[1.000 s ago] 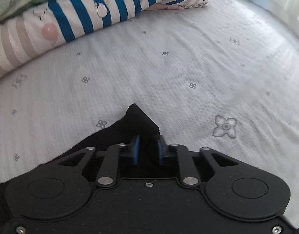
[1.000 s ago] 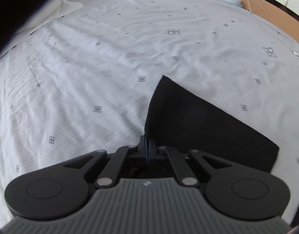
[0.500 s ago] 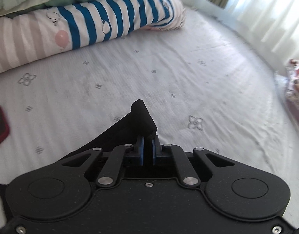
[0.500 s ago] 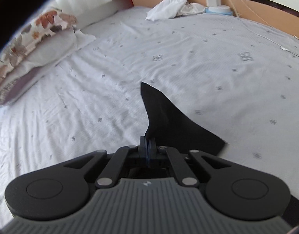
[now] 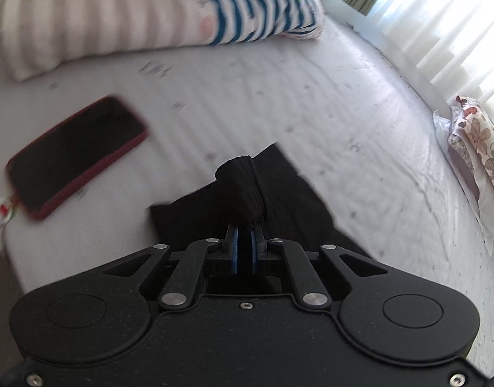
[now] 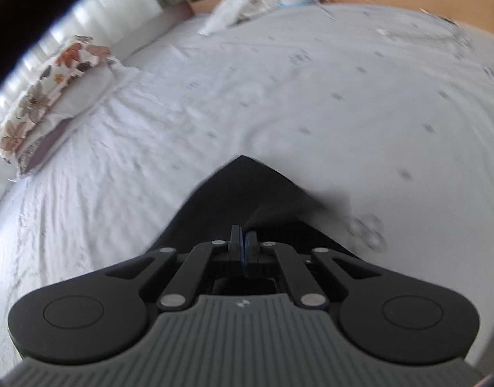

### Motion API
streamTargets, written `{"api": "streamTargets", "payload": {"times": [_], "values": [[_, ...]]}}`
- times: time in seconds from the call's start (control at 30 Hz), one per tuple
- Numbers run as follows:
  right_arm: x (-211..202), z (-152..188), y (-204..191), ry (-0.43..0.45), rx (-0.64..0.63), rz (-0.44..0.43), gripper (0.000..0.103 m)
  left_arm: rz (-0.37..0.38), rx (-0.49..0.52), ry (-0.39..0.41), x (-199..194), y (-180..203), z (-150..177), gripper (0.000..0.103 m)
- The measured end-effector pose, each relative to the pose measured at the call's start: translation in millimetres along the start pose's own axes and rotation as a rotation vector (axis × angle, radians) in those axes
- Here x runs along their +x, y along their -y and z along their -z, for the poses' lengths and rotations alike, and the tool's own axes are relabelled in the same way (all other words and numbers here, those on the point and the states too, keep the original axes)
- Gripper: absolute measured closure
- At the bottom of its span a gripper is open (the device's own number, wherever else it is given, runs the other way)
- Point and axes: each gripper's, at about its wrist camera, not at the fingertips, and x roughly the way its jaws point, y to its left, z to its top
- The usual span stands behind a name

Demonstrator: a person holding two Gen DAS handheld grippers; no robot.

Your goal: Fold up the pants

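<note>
Both the left gripper [image 5: 243, 232] and right gripper [image 6: 243, 233] pinch the black pants [image 5: 247, 187] above the bedsheet [image 6: 182, 113]; no readable writing shows.

Right gripper [image 6: 244, 242] clamped black pants [image 6: 234, 190], fingers [image 6: 235, 238] closed on the fabric. Pants draped over white bed [image 6: 279, 96]. Floral pillow [image 6: 50, 96] lay far left.

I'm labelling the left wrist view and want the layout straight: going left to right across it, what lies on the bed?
Red-cased phone → black pants bunched in the left gripper → floral pillow at the right edge.
</note>
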Motion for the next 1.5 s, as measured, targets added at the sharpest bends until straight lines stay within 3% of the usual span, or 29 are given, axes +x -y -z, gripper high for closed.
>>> {"api": "streamTargets", "payload": {"times": [0.37, 0.9, 1.5], "values": [[-18.3, 42.6, 47.1, -0.028, 0.015, 0.037, 0.101, -0.027, 0.062, 0.01, -14.5, -33.5, 25.5, 0.096], [-16.7, 62.5, 76.0, -0.064, -0.01, 0.083, 0.101, -0.078, 0.128, 0.003, -8.1, -54.9, 43.0, 0.093], [-14.6, 66.3, 99.9, -0.08, 0.013, 0.106, 0.101, -0.097, 0.162, 0.009, -14.0, -53.7, 33.5, 0.093]]}}
